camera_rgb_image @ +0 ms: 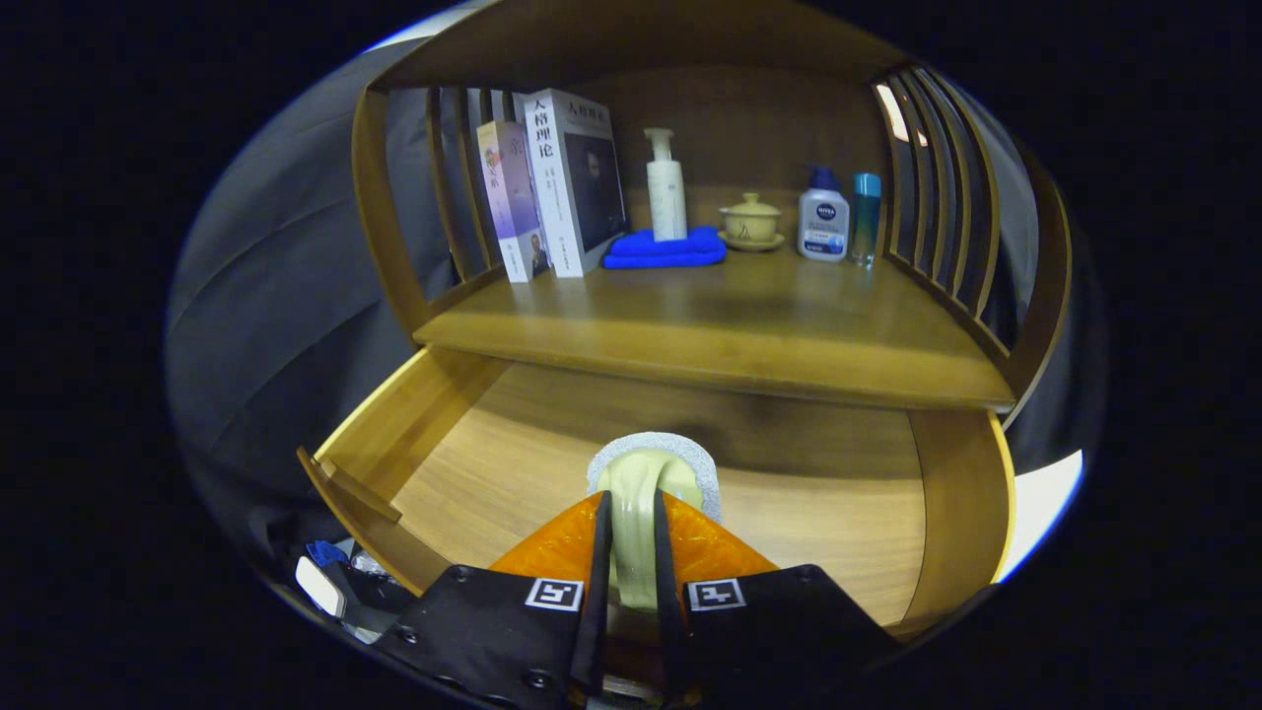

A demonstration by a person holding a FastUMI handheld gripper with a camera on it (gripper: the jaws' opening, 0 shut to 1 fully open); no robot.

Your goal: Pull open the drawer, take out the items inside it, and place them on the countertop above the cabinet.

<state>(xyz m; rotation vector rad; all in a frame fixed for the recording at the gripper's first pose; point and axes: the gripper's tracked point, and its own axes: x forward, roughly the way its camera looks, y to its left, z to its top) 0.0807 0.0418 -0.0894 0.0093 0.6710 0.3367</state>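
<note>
I see the tongs [631, 552] closed narrowly on a pale yellow-green soft object with a grey-white rim [651, 473]; both fingers [599, 562] press its sides. The object sits between the fingers and extends just ahead of them, above the floor of the open wooden drawer [828, 513]. Beyond it, the wooden tabletop [710, 325] carries two upright books [552, 187], a folded blue cloth [666, 248] and a white pump bottle [666, 192].

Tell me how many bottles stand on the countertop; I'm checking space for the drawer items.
3. A white pump bottle stands on the blue cloth; a white bottle with a blue cap and a slim blue bottle stand side by side near the right-hand slats. More may hide behind the books.
</note>
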